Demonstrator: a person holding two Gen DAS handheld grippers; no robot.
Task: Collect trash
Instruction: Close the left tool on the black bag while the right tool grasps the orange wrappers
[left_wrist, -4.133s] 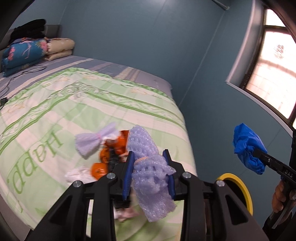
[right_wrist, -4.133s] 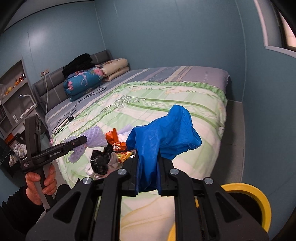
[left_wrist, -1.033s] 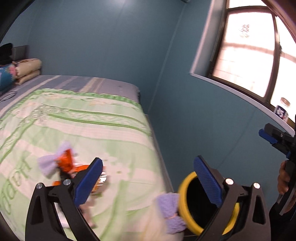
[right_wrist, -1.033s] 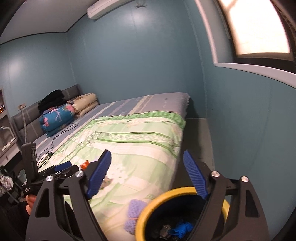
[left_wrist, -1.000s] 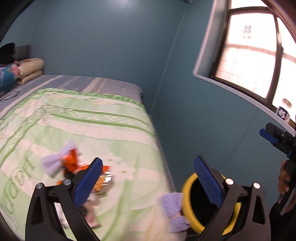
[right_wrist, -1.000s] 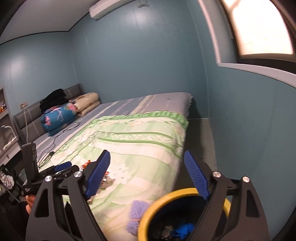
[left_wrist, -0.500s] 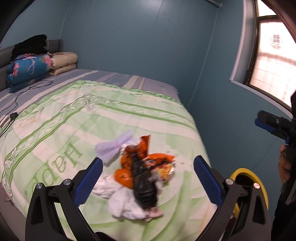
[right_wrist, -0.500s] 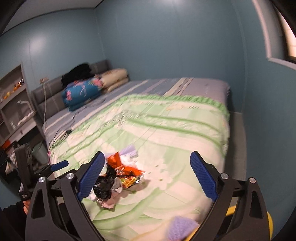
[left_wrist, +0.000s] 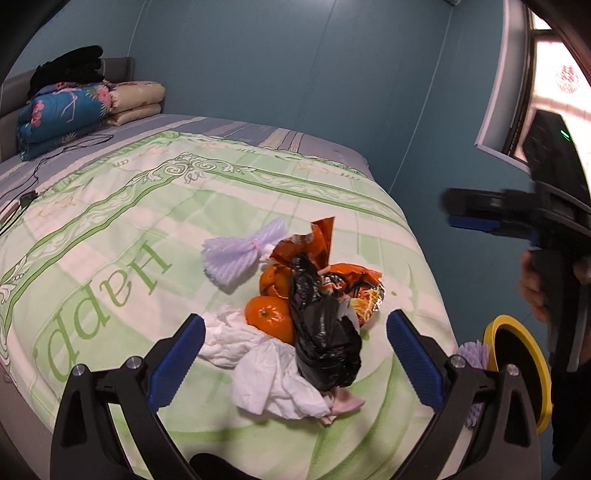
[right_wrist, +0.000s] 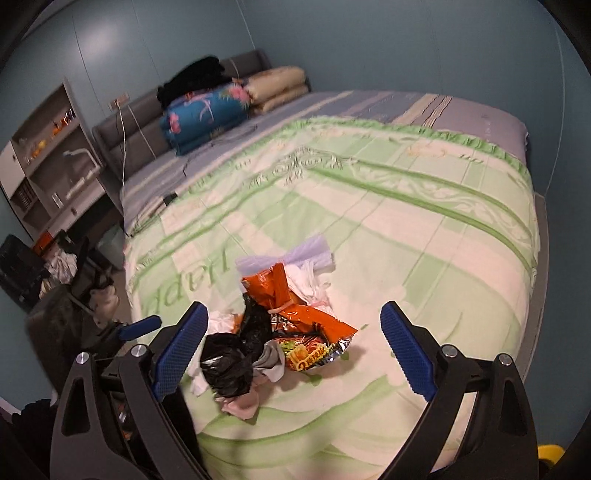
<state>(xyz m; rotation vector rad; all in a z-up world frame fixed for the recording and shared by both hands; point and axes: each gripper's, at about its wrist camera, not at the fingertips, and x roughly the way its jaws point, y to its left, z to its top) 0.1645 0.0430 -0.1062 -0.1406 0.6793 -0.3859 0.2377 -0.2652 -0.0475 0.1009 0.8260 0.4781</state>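
Note:
A trash pile lies on the green bed cover: a black plastic bag, an orange, white tissues, an orange snack wrapper and a purple foam net. My left gripper is open and empty, hovering just before the pile. My right gripper is open and empty, also facing the black bag and the wrapper. The yellow-rimmed bin stands on the floor at the bed's right side, with a purple foam net hanging at its rim.
Folded quilts and pillows lie at the headboard, and a cable runs over the bed. Shelves and clutter stand left of the bed. The blue wall and a window are to the right.
Both grippers let go of the purple net and the blue bag at the bin, then swung back from the bin to the pile on the bed. Both are open and empty.

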